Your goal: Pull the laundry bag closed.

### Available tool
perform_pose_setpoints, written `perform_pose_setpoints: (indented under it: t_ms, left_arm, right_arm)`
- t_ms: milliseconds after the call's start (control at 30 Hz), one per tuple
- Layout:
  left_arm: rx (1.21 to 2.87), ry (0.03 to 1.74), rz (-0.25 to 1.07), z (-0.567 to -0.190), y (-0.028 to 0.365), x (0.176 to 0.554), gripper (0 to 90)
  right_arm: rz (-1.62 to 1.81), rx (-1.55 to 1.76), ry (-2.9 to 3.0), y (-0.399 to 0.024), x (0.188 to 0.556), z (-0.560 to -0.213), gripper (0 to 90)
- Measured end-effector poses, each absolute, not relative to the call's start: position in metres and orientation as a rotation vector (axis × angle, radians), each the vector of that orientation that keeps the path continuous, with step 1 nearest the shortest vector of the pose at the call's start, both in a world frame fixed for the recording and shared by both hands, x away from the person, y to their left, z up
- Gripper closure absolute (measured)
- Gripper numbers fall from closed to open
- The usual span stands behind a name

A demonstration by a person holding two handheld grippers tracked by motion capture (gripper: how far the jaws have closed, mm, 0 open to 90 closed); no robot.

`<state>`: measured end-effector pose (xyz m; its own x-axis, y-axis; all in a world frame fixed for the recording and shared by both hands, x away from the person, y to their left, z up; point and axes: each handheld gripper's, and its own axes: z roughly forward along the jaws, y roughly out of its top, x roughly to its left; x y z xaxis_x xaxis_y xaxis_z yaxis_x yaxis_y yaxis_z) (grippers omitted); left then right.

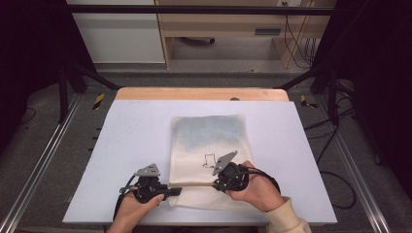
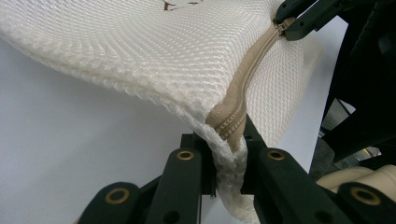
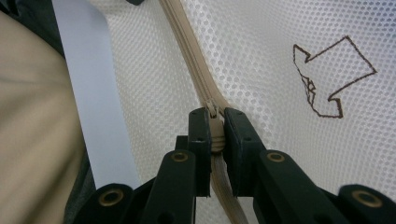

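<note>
Both tongs clamped: left tongs [image 2: 229, 154] pinch the mesh bag's [image 1: 209, 141] corner on the desk [image 1: 131, 145], right tongs [image 3: 215, 135] grip the zipper pull [image 3: 212, 112]. Soft, limp; you keep it taut.

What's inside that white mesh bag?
The mesh bag lies flat on the table; a bluish patch shows through its far half. What it is stays hidden.

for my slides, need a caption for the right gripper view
Right gripper shut on the zipper pull of a white mesh bag.
</note>
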<state>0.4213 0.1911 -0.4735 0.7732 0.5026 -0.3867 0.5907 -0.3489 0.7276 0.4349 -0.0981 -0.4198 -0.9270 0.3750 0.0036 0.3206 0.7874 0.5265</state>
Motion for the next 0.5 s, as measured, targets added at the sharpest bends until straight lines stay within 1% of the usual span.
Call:
perform_pose_setpoints:
  t_ms: [500]
  left_arm:
    - [2.018,0.815,-0.118,-0.4734,0.1906,0.4211,82.4]
  right_arm:
    - [0.834,0.577,2.870,-0.1061,0.4324,-0.4202,81.8]
